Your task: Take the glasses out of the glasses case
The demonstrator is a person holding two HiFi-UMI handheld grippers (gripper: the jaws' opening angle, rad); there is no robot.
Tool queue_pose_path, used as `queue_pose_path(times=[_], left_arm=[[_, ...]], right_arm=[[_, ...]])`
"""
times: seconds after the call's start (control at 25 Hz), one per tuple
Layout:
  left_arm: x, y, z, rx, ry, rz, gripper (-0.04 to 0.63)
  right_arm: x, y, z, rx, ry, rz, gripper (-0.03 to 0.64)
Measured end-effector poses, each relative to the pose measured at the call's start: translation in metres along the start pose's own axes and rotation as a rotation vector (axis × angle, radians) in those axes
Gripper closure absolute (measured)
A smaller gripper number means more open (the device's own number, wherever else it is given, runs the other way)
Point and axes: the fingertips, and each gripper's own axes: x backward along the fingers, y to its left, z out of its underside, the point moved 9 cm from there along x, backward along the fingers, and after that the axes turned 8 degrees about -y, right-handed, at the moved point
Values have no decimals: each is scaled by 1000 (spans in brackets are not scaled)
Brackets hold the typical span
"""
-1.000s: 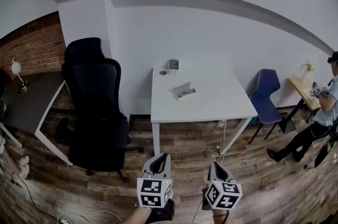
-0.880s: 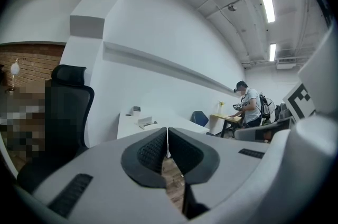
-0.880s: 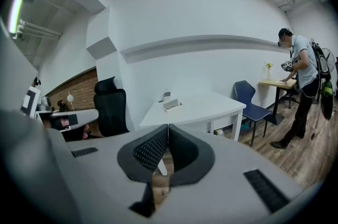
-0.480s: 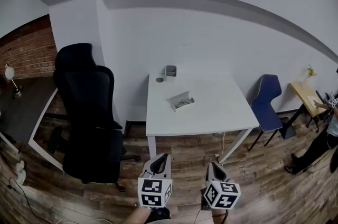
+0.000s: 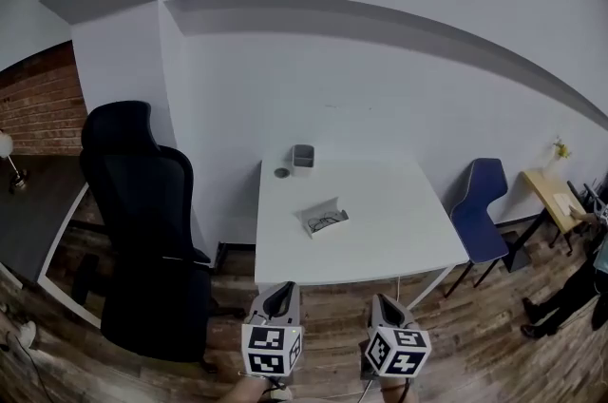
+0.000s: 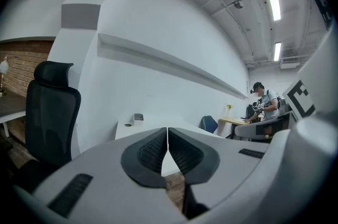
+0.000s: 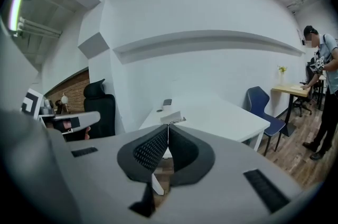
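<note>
You face a plain white wall (image 5: 380,87) over a wood-plank floor (image 5: 494,335), with a brick wall (image 5: 38,106) off to your left. A black office chair (image 5: 142,230) stands left of the white table (image 5: 399,239), and a blue chair (image 5: 480,201) sits at the table's right. Far right, a person (image 7: 323,75) stands at a small wooden desk (image 5: 551,187). On the tabletop, the glasses case (image 5: 318,212) lies open near the middle, with the glasses (image 5: 329,222) inside it. A grey cup (image 5: 303,157) and a small round object (image 5: 281,172) sit at the back edge. Your left gripper (image 5: 278,298) and right gripper (image 5: 387,306) hang low, short of the table, jaws pressed together, holding nothing.
</note>
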Motion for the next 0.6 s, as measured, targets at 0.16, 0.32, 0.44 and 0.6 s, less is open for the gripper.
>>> queue_pose_path(times=[0.16, 0.32, 0.44, 0.6], left_arm=[[-26, 17, 2, 17, 5, -18, 572], [-46, 29, 5, 23, 8, -16, 572], [-55, 35, 6, 29, 11, -19, 572], [-63, 42, 12, 40, 33, -26, 574]], right_arm=[[-30, 6, -9, 24, 1, -19, 584], [-54, 4, -10, 28, 13, -11, 584], [-67, 4, -12, 31, 27, -10, 584], [-82, 6, -8, 28, 50, -13, 584]])
